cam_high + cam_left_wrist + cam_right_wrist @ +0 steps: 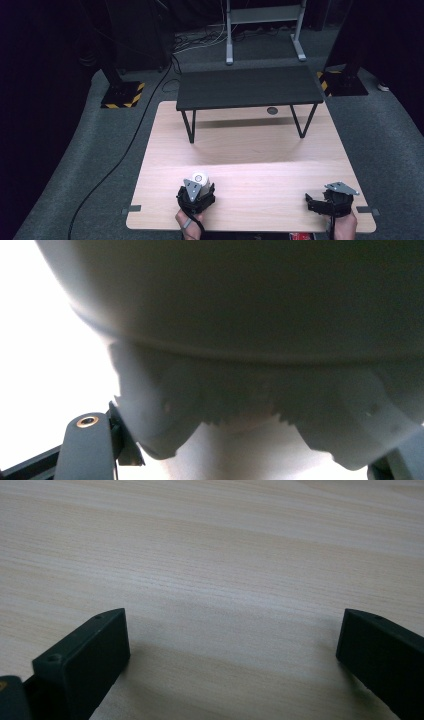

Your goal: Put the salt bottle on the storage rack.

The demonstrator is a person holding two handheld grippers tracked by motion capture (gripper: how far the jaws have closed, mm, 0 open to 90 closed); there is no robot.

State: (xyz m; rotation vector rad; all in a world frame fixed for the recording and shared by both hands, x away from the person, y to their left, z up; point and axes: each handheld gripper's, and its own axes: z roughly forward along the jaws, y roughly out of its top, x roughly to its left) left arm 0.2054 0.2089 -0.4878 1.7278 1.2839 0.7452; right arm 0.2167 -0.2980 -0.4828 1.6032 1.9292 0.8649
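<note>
At the near edge of the table (165, 150), left side: my left gripper (196, 192) stands with its jaws closed on a white roll (200, 178).
Left claw: it holds the white roll; in the left gripper view the roll (240, 320) is pressed right up to the camera, with a torn, toothed paper edge hanging toward the jaws.
Kind of thing: it looks like a roll of tissue paper with a hollow core on top, but I cannot tell more.
Right claw: my right gripper (315, 202) is wide open and holds nothing; between its jaws there is bare wood (215, 580).
Place of the roll: near the front edge, left of the middle, well apart from the right gripper.
Farther out: a small black shelf (248, 87) stands on the far half of the table, on thin legs.
Step in hand, as I judge: the grip is made, the lift comes next.
How to do it well: keep the squeeze gentle, because soft paper gives way; lift straight up, keep the roll upright, and mind the loose torn edge so it does not catch.
</note>
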